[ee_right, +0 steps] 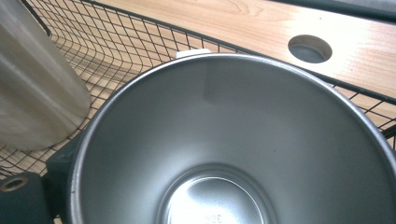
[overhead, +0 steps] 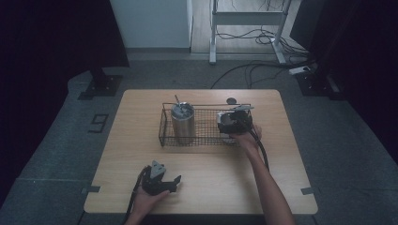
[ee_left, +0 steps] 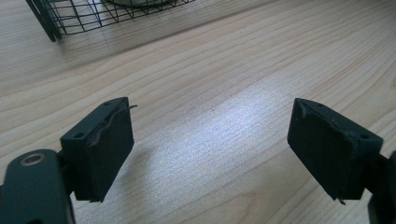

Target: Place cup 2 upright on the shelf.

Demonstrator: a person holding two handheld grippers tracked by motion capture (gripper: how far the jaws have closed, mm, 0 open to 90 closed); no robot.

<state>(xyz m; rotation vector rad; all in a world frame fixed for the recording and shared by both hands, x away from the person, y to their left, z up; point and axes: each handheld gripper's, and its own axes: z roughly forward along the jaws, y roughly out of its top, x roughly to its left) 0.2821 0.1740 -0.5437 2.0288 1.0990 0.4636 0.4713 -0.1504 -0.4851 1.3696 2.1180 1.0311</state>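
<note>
A black wire basket (overhead: 164, 127) stands at the middle of the wooden table (overhead: 206, 159). Inside its left end a tall steel tumbler (overhead: 183, 123) stands upright with a lid and a straw. My right gripper (overhead: 233, 123) is at the basket's right end, shut on a steel cup (ee_right: 243, 140) whose open mouth faces the camera. One black finger (ee_right: 58, 163) presses the cup's outer wall; the other is hidden behind the cup. The tumbler (ee_right: 32, 88) is close on the cup's left. My left gripper (overhead: 165, 183) rests near the table's front edge, jaws wide open (ee_left: 210, 149) over bare wood.
A round cable hole (overhead: 231, 101) is cut in the table just behind the basket (ee_right: 140, 51), also seen as the hole (ee_right: 310, 48) past its rim. The basket's front corner (ee_left: 51, 23) lies ahead of the left gripper. Desk legs and cables are on the floor behind.
</note>
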